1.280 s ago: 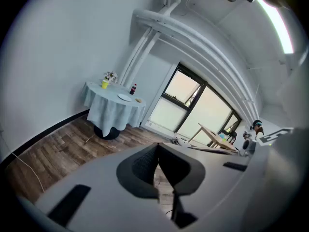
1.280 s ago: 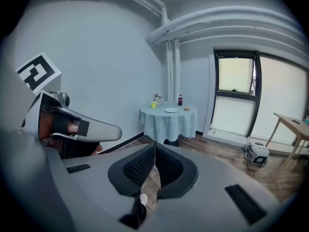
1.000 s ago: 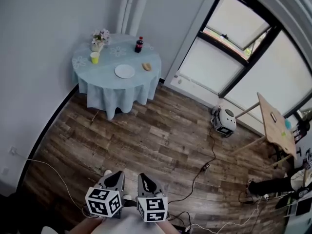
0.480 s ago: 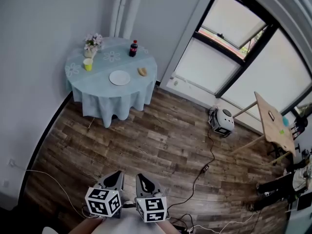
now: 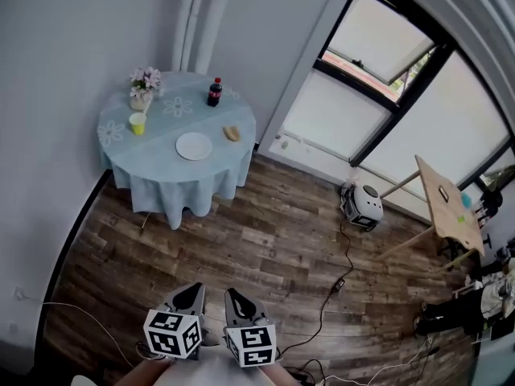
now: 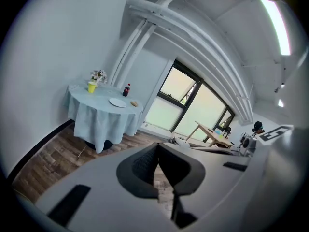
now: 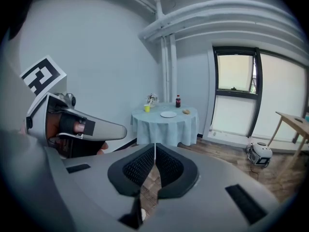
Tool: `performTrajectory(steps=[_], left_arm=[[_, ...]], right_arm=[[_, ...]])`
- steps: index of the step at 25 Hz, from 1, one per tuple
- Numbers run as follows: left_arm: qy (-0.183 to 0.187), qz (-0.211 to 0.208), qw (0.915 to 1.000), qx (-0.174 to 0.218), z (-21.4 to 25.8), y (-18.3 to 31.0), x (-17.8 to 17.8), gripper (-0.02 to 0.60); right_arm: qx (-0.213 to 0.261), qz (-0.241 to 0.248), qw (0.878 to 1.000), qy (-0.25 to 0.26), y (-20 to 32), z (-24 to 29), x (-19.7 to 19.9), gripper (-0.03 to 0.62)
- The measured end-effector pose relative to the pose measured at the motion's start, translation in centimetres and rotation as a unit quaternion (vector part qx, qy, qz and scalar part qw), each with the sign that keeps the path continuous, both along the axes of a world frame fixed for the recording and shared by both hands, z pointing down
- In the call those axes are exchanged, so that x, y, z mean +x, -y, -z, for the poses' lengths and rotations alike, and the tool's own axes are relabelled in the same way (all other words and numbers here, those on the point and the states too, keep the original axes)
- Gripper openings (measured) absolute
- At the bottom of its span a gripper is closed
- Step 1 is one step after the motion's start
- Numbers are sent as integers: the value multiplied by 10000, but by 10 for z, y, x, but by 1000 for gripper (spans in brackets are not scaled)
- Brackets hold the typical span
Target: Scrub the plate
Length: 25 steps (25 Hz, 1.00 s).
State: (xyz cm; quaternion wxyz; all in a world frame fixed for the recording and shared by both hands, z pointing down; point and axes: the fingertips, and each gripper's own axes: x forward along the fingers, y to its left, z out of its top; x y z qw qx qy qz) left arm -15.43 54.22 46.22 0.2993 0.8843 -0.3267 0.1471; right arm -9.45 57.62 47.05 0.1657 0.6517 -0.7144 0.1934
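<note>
A white plate (image 5: 194, 145) lies on a round table (image 5: 157, 179) with a pale blue cloth, far across the room. The plate (image 6: 117, 102) shows small in the left gripper view, and again as the plate (image 7: 168, 114) in the right gripper view. A tan sponge-like lump (image 5: 232, 133) rests beside it. My left gripper (image 5: 190, 297) and right gripper (image 5: 234, 297) hang side by side at the bottom of the head view, over the wooden floor. Both are shut and empty: the left gripper (image 6: 157, 148) and right gripper (image 7: 154, 150) show their pads meeting.
On the table also stand a yellow cup (image 5: 138, 122), a flower vase (image 5: 143, 88) and a dark soda bottle (image 5: 213, 92). A small white round robot (image 5: 361, 205) and cables (image 5: 338, 284) lie on the floor at right. A wooden desk (image 5: 447, 207) stands by the windows.
The table and plate have shifted left and down in the head view as the view swings. Both grippers stay shut, side by side at the bottom edge.
</note>
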Motion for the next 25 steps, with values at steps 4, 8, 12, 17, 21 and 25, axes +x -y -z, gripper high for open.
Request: performTrajectory(steps=[4, 8, 12, 17, 21, 25], left_arm=[[-39, -38, 10000, -51, -2, 28, -4, 9], [-35, -121, 9999, -37, -3, 50, -7, 9], [-53, -238, 9997, 6, -2, 66, -8, 9], [-151, -82, 9998, -23, -1, 85, -18, 9], [-190, -32, 9997, -128, -3, 94, -22, 9], [-220, -113, 9996, -150, -2, 99, -22, 9]], right_arm=[[1, -200, 9998, 42, 26, 0, 1, 37], [8, -315, 9995, 27, 45, -1, -1, 37], [22, -416, 9991, 29, 58, -1, -5, 37], [17, -471, 9989, 46, 72, -2, -12, 37], [27, -492, 9988, 64, 77, -1, -14, 37], [76, -599, 9979, 241, 83, 2, -11, 37]])
